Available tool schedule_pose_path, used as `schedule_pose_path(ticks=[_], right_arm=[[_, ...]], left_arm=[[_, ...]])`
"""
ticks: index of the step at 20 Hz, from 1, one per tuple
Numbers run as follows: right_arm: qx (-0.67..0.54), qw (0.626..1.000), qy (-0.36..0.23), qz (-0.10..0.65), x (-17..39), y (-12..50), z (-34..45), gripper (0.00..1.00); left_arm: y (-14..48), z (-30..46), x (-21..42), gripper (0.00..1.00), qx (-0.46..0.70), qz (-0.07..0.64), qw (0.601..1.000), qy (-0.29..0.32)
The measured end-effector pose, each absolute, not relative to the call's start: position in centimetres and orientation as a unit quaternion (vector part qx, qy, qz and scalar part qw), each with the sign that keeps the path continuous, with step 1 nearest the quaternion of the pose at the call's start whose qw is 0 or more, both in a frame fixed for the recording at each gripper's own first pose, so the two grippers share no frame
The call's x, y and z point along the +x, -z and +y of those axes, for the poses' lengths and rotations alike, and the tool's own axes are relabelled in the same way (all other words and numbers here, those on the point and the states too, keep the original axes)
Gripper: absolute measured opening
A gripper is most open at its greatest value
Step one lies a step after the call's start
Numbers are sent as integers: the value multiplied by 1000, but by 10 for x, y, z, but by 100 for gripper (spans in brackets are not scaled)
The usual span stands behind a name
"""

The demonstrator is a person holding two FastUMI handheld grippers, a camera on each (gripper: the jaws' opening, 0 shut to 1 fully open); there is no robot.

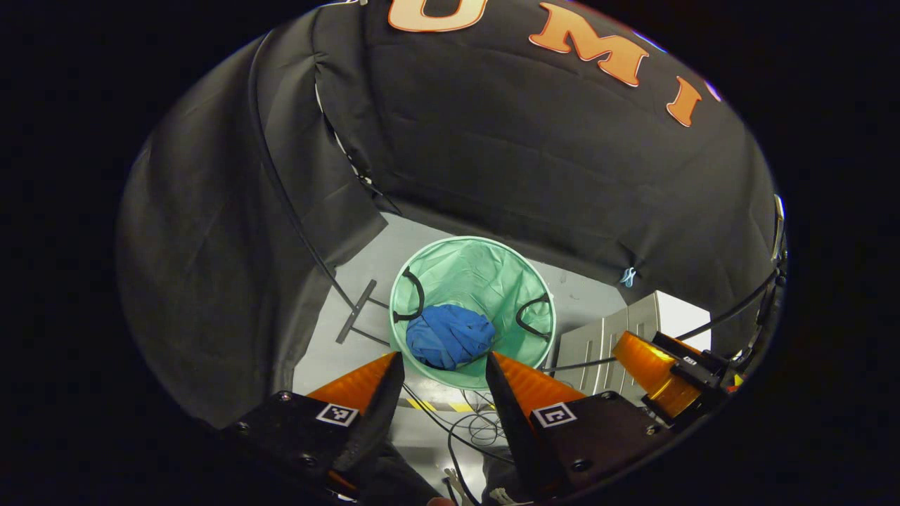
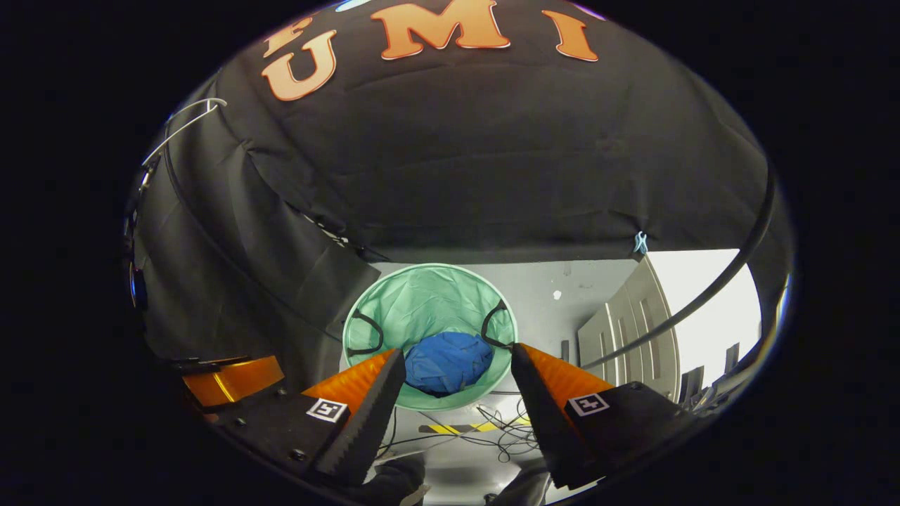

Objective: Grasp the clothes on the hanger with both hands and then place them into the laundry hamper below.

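left gripper view: left gripper (image 1: 441, 365) spread wide, holding nothing. cloth (image 1: 448, 335) lies bunched inside the hamper (image 1: 472, 270), toward its 6 o'clock wall. looks light, soft and floppy, no slip risk; if regripped, pinch a raised fold at top. right gripper (image 1: 657, 372) sits at 4 o'clock, well apart from the rim.

right gripper view: right gripper (image 2: 457, 365) also wide and empty. cloth at 6 o'clock in the hamper, between both handles (image 2: 365, 334). cables (image 2: 485, 429) on the floor below; open room above the rim. task looks done.
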State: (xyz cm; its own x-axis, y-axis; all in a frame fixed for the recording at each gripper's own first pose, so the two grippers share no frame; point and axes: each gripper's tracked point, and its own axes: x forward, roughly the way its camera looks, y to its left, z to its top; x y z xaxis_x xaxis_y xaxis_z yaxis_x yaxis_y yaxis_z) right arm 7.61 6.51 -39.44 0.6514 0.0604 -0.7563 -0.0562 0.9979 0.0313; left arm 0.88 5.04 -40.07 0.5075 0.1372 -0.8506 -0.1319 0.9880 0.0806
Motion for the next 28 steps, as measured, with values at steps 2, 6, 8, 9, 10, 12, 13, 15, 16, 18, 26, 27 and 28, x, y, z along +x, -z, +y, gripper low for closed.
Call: schedule_pose_path(ticks=[2,6,8,9,10,12,13,15,16,18,26,27,28], right_arm=[[3,915,-23,404,69,379,54,99],[25,927,-9,374,59,342,40,99],[39,937,-8,348,58,314,37,99],[38,941,-8,335,56,295,31,99],[36,945,-8,325,54,279,28,99],[37,954,-5,298,51,248,24,99],[36,958,-3,283,49,231,21,99],[24,966,2,257,48,201,14,98],[16,970,4,244,47,189,12,98],[3,976,10,216,50,168,10,99],[-51,993,13,105,41,66,16,98],[-53,994,11,91,41,53,17,98],[-55,996,9,77,38,40,19,98]], left_arm=[[391,49,5,79,7,482,873,-79],[365,45,1,84,18,462,883,-78],[349,39,4,80,18,445,892,-74],[338,35,6,83,19,436,897,-71],[328,31,9,80,22,424,903,-67],[304,24,16,80,31,397,916,-55],[292,20,21,80,35,383,922,-50],[270,10,27,80,34,356,933,-37],[259,4,27,80,31,344,938,-32],[232,-5,27,81,24,318,948,-20],[118,-29,41,92,31,185,982,6],[108,-30,44,92,34,170,985,8],[94,-30,45,92,37,157,987,9]])
